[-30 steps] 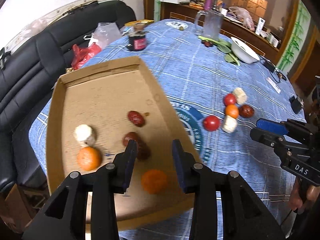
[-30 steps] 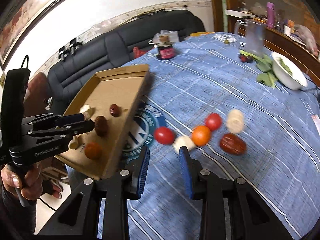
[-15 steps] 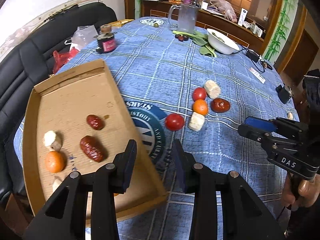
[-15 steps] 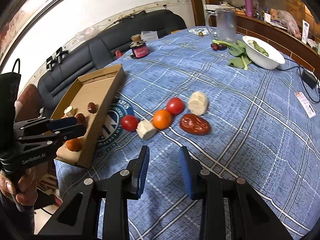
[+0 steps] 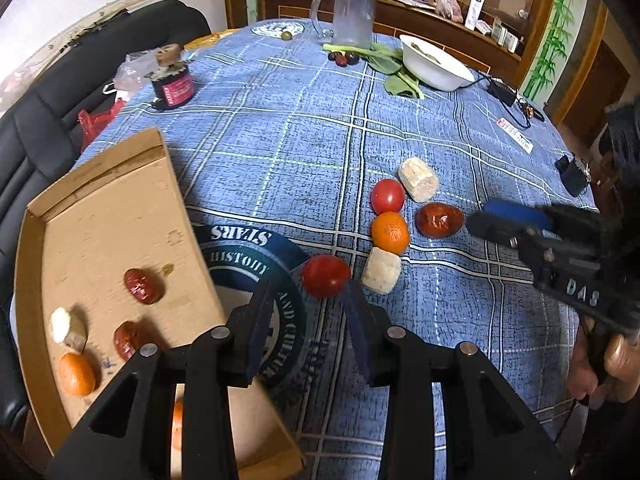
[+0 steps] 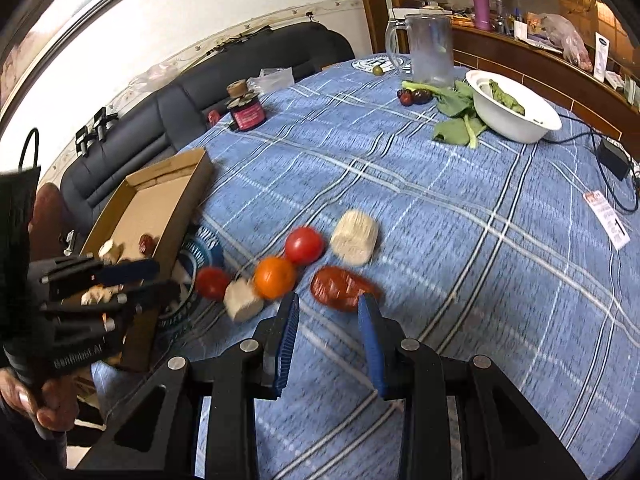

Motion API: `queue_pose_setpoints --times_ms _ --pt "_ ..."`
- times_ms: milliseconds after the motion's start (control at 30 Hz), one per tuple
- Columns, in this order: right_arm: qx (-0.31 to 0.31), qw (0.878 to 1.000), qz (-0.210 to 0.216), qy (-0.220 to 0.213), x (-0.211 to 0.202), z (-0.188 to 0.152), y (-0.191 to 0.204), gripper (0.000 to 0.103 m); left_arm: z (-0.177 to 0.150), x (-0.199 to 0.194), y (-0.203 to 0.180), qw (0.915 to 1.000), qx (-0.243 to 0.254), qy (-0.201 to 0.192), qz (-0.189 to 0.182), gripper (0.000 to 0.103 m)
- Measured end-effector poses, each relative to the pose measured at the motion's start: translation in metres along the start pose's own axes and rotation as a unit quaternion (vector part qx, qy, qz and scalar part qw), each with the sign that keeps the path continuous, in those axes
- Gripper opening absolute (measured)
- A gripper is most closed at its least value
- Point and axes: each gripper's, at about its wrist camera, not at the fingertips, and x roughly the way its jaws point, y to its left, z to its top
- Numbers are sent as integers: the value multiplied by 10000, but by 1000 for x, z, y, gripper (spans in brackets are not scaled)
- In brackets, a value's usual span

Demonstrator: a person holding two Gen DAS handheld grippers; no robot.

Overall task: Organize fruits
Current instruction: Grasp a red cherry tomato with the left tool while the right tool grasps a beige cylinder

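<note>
A cardboard tray (image 5: 100, 208) (image 6: 160, 188) lies at the table's left edge, holding two red dates, an orange and pale chunks. On the blue cloth lie a near tomato (image 5: 326, 276) (image 6: 212, 282), a pale chunk (image 5: 381, 271), an orange (image 5: 390, 232) (image 6: 275, 277), a second tomato (image 5: 387, 196), a large red date (image 5: 439, 220) (image 6: 340, 288) and a pale roll (image 5: 418, 180). My left gripper (image 5: 306, 300) is open, just short of the near tomato. My right gripper (image 6: 328, 312) is open, its tips at the large red date.
At the far side stand a glass pitcher (image 5: 354, 14), a white bowl (image 5: 434, 64) with greens, dark dates (image 5: 343, 58) and a small jar (image 5: 173, 86). A black sofa (image 5: 60, 92) is left of the table. Cables and a charger lie at the right edge.
My left gripper swung right, off the tray, toward the near tomato. My right gripper moved forward up to the large red date. Both stayed open.
</note>
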Motion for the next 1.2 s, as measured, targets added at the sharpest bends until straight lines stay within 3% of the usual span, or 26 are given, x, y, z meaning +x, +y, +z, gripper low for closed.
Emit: queue_pose_setpoints --times_ms 633,900,1033,1067,1200 --pt "183 9997 81 146 52 29 -20 35 13 41 -16 9972 546 449 -233 34" --pt "262 9991 260 223 65 32 -22 38 15 48 -8 9961 467 568 -494 34" --pt "235 9993 207 209 65 33 -20 37 12 50 -16 9957 672 551 -308 32" --pt "206 9994 188 195 64 33 -19 37 12 50 -16 9958 680 542 -295 27" --pt "212 9996 147 76 54 30 -18 36 11 48 -13 9963 578 536 -356 26"
